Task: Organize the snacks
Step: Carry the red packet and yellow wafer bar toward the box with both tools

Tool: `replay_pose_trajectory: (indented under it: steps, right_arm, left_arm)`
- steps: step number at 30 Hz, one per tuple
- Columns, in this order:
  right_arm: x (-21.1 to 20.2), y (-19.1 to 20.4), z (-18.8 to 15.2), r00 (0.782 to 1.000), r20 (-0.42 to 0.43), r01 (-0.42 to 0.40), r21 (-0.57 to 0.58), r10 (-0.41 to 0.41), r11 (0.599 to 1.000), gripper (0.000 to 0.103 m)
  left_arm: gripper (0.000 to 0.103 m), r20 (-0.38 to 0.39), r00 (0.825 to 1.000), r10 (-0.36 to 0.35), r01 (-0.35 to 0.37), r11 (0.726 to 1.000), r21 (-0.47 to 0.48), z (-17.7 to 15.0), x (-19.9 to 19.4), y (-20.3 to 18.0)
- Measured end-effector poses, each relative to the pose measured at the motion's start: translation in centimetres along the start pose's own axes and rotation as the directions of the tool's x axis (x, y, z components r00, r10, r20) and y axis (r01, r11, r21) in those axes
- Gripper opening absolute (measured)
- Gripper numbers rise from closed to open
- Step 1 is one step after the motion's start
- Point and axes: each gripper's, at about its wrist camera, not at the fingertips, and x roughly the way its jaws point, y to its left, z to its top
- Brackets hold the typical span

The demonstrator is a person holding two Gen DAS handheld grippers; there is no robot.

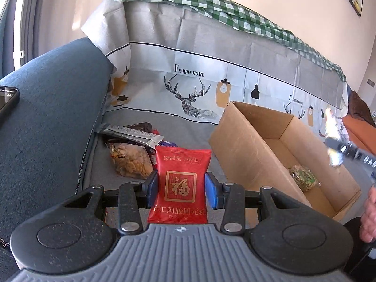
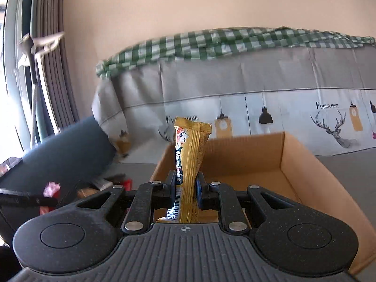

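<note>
Red packet (image 1: 181, 185) with gold print sits clamped between the blue pads (image 1: 212, 191) of the left gripper (image 1: 181, 189), upright, pads pressing its 2 side edges. It hangs above the grey sofa seat (image 1: 183, 127), just left of the cardboard box (image 1: 235, 148).

Right gripper (image 2: 186, 189) is clenched on a gold bar wrapper (image 2: 191, 164), held upright, top end sticking well above the fingers, barcode end below them. It sits over the near-left corner of the box (image 2: 303, 155), flaps open.

Box interior, left wrist view: 1 round green-wrapped snack (image 1: 303, 177) on the floor near the right wall. Can't tell what else is inside from the right wrist view; the gripper blocks the near part.

Loose pile on the seat by the blue armrest (image 1: 54, 108): clear bag of small crackers (image 1: 131, 161), a long silver stick pack (image 1: 132, 132) lying across the top, darker wrappers under and behind it, too jumbled to identify. The pile is well apart from the box, at the left edge of the seat.

Sofa back carries a grey printed cover (image 1: 199, 54) with deer and lamp graphics, and a green checked cloth (image 1: 199, 2) along the top edge. Phone (image 1: 7, 102) rests on the armrest, at the far left.
</note>
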Motion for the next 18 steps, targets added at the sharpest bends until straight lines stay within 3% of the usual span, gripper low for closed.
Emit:
replay_pose_trajectory:
  steps: [10, 18]
  right_arm:
    - [0.7, 0.0, -0.4, 0.999, -0.002, -0.047, 0.001, 0.047, 0.999, 0.017]
    - [0.9, -1.3, -0.3, 0.998, 0.001, -0.064, 0.043, 0.064, 0.997, 0.017]
  left_arm:
    - [0.046, 0.01, 0.997, 0.079, -0.079, 0.997, -0.005, 0.1, 0.0, -0.3]
    - [0.046, 0.018, 0.996, 0.088, -0.088, 0.996, 0.006, 0.2, 0.0, -0.7]
